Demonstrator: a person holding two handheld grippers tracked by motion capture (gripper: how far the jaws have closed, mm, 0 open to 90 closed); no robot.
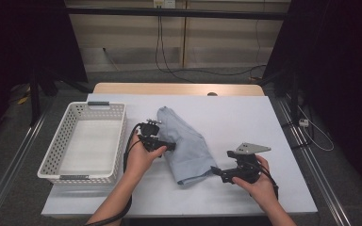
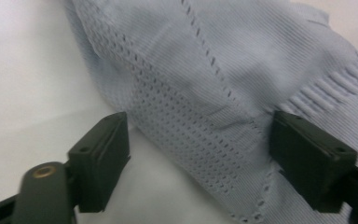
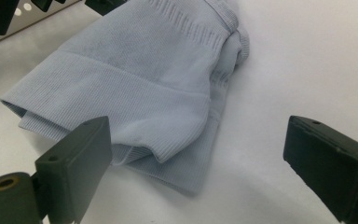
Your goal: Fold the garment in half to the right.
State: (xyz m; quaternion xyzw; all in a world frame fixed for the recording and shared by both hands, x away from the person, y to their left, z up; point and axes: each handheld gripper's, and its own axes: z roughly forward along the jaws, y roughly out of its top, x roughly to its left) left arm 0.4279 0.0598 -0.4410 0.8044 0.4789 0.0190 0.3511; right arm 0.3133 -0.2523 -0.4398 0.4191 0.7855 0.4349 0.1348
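Garment (image 1: 185,143) lay mid-table on the white cover (image 1: 245,117), pale blue knit, folded, long axis running from far-left to near-right, basket (image 1: 56,165) just off to its left. My left gripper (image 1: 167,146) sat at the garment's left edge, about halfway along it, pointing in toward the cloth. In the left gripper view the jaws stood apart with the perforated edge of the knit between them, pads not pressing on it, nothing held. My right gripper (image 1: 215,172) was at the near-right end, tips just beside the hem corner. In the right gripper view its jaws were wide apart, the left pad (image 3: 77,163) in front of the folded hem, whether touching I could not tell, nothing clamped. Left hand looked nearer to a real bite, cloth already inside the jaws. Judged next move: close left on that edge.
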